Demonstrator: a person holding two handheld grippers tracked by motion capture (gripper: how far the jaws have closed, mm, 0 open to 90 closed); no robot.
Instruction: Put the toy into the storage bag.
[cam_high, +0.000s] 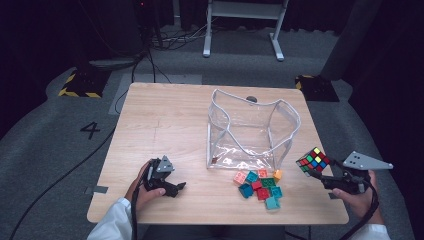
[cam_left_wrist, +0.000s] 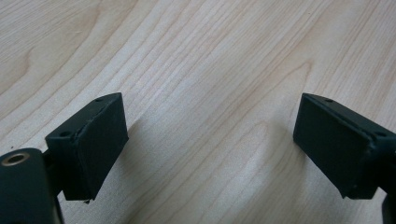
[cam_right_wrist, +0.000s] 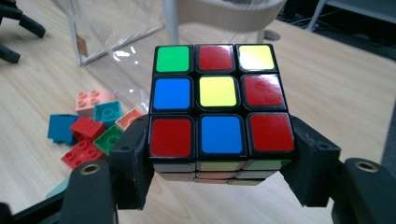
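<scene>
A scrambled puzzle cube (cam_high: 313, 160) (cam_right_wrist: 218, 109) hangs above the table's right edge, with my right gripper (cam_high: 326, 176) (cam_right_wrist: 219, 163) shut on its lower layer. Its top face shows a yellow centre. A clear plastic bag (cam_high: 250, 131) (cam_right_wrist: 126, 28) with white trim stands open at the table's middle. Several toy bricks (cam_high: 260, 186) (cam_right_wrist: 91, 128) in red, teal, green and orange lie in a pile just in front of the bag. My left gripper (cam_high: 172, 189) (cam_left_wrist: 210, 144) rests low near the front left, open, with bare wood between its jaws.
The wooden table (cam_high: 165, 120) has open surface at the left and back. A white desk frame (cam_high: 245, 22) and cables stand on the grey floor beyond. Yellow-black weighted bases (cam_high: 80, 82) sit at both far corners.
</scene>
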